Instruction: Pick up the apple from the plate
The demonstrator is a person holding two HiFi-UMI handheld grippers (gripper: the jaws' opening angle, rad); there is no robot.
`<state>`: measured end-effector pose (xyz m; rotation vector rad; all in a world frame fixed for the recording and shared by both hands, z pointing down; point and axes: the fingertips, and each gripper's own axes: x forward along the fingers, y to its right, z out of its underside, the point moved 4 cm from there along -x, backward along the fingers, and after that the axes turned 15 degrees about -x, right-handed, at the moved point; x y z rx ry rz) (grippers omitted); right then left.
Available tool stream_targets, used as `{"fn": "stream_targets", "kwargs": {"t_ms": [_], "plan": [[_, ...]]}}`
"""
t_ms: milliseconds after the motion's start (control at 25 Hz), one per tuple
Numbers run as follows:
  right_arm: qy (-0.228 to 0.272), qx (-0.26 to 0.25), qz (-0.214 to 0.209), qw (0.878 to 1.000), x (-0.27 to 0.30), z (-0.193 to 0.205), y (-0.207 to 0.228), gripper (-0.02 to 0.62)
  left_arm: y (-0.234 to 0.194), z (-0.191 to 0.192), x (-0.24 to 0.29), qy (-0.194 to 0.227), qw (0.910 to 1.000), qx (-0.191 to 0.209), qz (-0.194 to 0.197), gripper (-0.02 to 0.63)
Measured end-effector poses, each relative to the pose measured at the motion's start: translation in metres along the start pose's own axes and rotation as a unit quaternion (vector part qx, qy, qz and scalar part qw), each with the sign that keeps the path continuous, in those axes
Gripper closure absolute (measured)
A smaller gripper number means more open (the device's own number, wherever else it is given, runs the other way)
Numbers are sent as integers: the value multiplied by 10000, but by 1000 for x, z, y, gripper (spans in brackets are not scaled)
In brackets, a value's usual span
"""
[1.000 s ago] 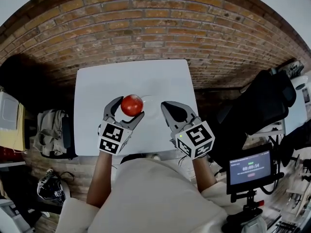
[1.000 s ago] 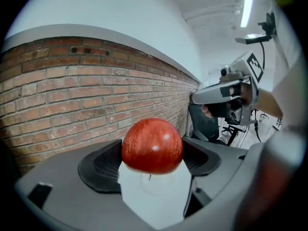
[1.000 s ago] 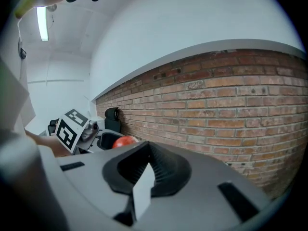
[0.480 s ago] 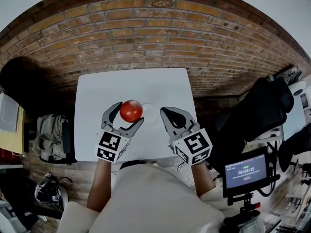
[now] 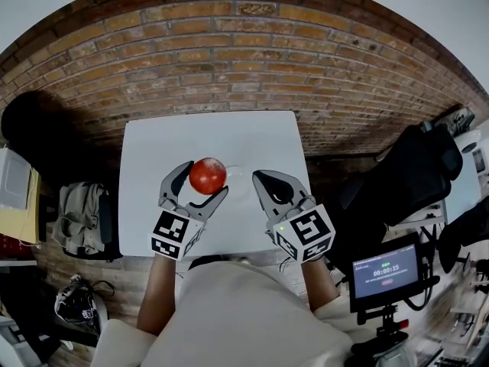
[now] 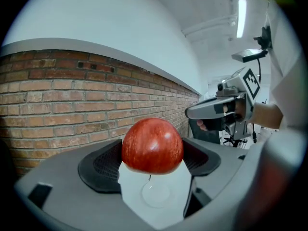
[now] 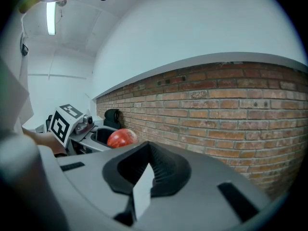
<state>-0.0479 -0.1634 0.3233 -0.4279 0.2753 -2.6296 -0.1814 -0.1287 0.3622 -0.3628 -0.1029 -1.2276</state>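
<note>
Apple [image 6: 152, 146] is clamped in left gripper [image 5: 205, 179], raised off plate [image 6: 155, 195] at its 6 o'clock. Right gripper [image 5: 260, 177] is closed, empty, at apple's 3 o'clock, likely out of the way.

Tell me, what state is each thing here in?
apple: gripped by the left gripper, held clear of the plate.
left gripper: shut on the apple.
right gripper: shut, empty.
plate: empty, lying flat.
monitor: switched on.
</note>
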Motion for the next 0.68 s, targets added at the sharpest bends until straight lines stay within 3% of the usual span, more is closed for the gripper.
{"fn": "stream_targets", "kwargs": {"t_ms": [680], "plan": [[31,101,-31,9999,-1,1,2,595,3,1,0,54,10000,25,6,225]]}}
